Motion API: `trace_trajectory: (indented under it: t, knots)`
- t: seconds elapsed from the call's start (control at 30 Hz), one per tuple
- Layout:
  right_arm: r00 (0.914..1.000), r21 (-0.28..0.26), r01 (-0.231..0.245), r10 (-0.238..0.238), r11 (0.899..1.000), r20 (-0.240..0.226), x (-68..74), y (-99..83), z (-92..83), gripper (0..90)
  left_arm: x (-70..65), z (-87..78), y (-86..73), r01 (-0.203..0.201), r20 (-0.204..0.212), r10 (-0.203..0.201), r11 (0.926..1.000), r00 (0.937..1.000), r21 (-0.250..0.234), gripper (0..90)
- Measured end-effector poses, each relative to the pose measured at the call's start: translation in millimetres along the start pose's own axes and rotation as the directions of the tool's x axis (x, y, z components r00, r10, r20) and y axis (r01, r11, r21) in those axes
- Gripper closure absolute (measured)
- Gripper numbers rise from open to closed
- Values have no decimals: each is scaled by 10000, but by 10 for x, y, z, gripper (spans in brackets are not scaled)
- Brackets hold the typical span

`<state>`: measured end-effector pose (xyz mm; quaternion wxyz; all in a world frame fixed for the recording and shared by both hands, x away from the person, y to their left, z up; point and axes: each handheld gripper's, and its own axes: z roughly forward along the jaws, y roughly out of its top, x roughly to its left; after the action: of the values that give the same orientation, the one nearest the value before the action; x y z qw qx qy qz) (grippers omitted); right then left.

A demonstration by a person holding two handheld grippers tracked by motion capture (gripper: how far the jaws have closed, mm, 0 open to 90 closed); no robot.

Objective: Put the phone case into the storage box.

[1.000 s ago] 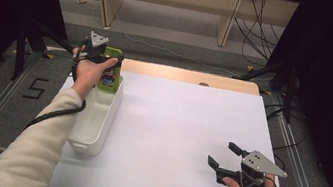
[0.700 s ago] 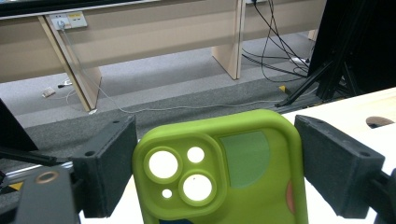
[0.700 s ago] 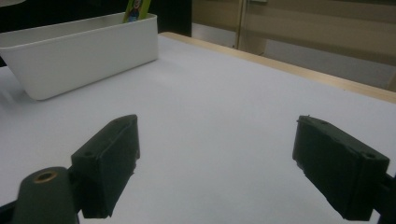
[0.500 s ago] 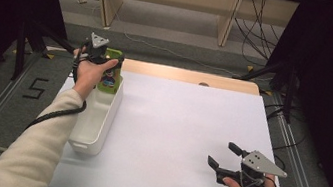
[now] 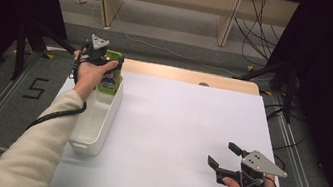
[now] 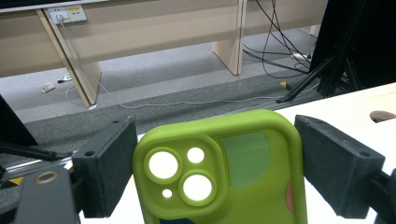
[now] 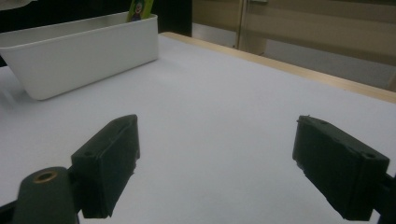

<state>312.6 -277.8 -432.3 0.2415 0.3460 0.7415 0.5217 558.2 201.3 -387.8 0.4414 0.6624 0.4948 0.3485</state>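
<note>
**Green phone case held over the far end of the white bin**

At the left of the high view, a person's arm in a cream sleeve (image 5: 36,149) reaches forward along the tabletop's left edge, with a black cable trailing beside it. The hand carries the left gripper (image 5: 100,58) above the far end of a long white bin (image 5: 93,127), which lies lengthwise near that edge. Between its jaws stands a green phone case (image 5: 110,77), upright, with a colourful printed figure on it. The left gripper view shows the phone case (image 6: 224,172) from behind: three round camera cut-outs near its top left corner, the left jaw touching its edge and the right jaw close against the other edge, so the jaws grip the case by its two sides. Its lower part sits at the bin's far end; whether it rests on the bin's floor cannot be told.

The middle of the white tabletop (image 5: 184,127) is bare, with a wooden strip along its far edge.

At the right, near the front edge, the other hand holds the right gripper (image 5: 223,155) low over the tabletop, well apart from the bin. Its jaws stand wide open with nothing between them, pointing left toward the bin (image 7: 79,46).
</note>
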Motion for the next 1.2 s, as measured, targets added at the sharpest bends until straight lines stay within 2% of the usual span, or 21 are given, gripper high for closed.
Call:
trace_trajectory:
  t: [1.2]
  knots:
    - [10000,-6,19,-19,10000,-3,0,-2,3,160,-28,49,-96,7,62,-9,9996,10000,278,159]
